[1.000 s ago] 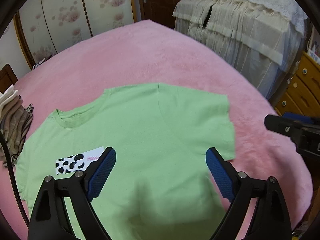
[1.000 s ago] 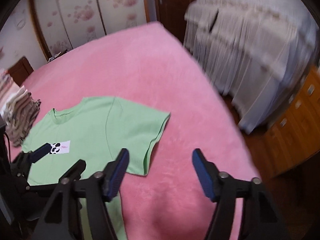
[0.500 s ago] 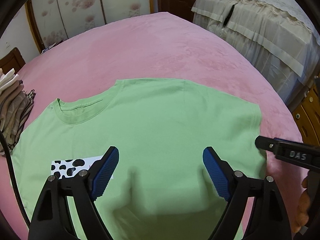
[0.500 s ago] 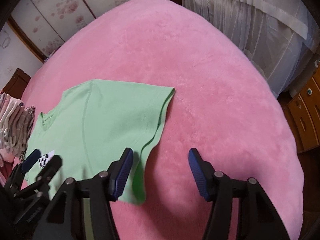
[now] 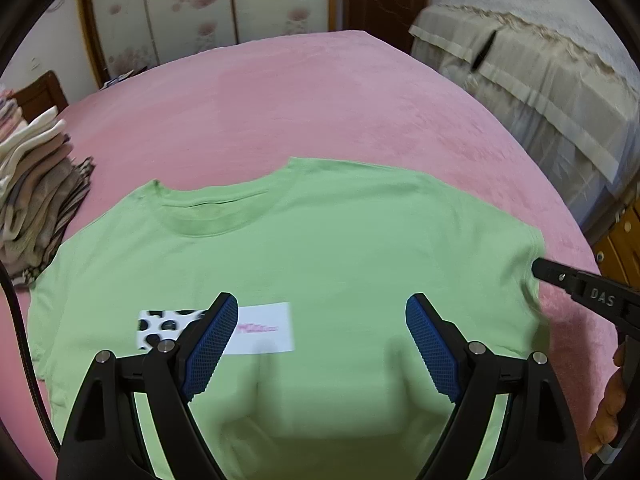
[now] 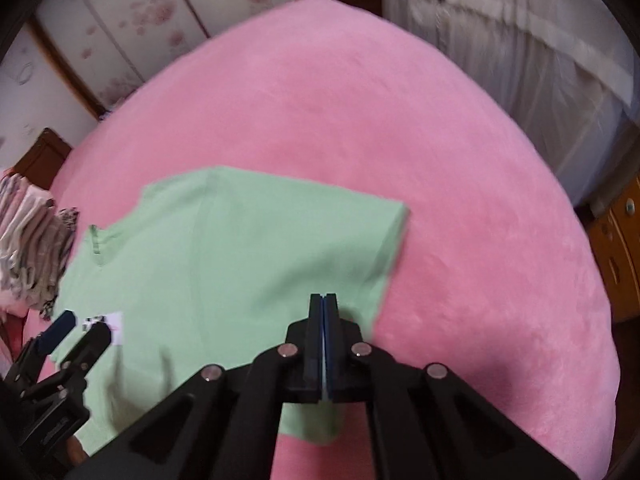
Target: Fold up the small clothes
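My right gripper (image 6: 324,300) has just snapped shut at the green T-shirt (image 5: 320,248) sleeve, cloth apparently pinched, while my left gripper (image 5: 320,340) hangs wide and empty, so folding can begin.

The shirt (image 5: 328,248) lies flat on the blanket (image 5: 320,92), in the middle of the left wrist view. A stack of clothes (image 5: 34,196) sits at the left edge. The covered bed (image 5: 532,68) stands at the upper right, behind the blanket.

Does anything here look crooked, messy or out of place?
Nothing much. The green T-shirt lies flat on the pink blanket; only the sleeve edge by the right gripper is slightly rumpled. The stacked clothes look tidy.
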A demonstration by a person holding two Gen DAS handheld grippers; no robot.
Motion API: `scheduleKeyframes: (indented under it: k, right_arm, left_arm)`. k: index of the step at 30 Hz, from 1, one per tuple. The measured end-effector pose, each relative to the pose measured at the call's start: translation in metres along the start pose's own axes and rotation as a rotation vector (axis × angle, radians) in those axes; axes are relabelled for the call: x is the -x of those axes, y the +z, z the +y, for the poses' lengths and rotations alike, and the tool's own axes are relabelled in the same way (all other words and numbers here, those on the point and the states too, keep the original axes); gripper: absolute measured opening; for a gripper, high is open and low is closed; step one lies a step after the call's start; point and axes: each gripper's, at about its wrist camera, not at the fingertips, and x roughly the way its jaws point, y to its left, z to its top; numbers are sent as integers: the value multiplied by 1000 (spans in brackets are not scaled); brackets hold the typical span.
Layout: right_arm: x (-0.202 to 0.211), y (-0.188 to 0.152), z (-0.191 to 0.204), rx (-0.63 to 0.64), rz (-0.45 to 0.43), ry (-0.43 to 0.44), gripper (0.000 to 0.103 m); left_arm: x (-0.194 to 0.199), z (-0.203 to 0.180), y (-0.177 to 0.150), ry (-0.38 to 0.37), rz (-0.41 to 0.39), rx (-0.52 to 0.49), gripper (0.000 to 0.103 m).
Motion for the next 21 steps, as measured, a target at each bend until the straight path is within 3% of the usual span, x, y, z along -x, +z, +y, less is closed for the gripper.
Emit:
scheduleKeyframes:
  k: [4,8,11,13,21]
  right_arm:
    - [14,7,39,100,-40,-13,0]
    - [14,22,23,35,-27,-35,1]
    - [7,27,1,-8,4,-77,21]
    - [4,27,-16,-21,26,-104,41]
    - [-21,25,-64,-160,100,-32,44]
  left_arm:
    - [9,23,-3,-9,2,56,85]
    - [14,38,-8,-7,6,69,85]
    - [14,45,-10,4,0,67,85]
    - [9,46,-8,9,2,69,85]
    - [-9,34,5,-10,14,64,85]
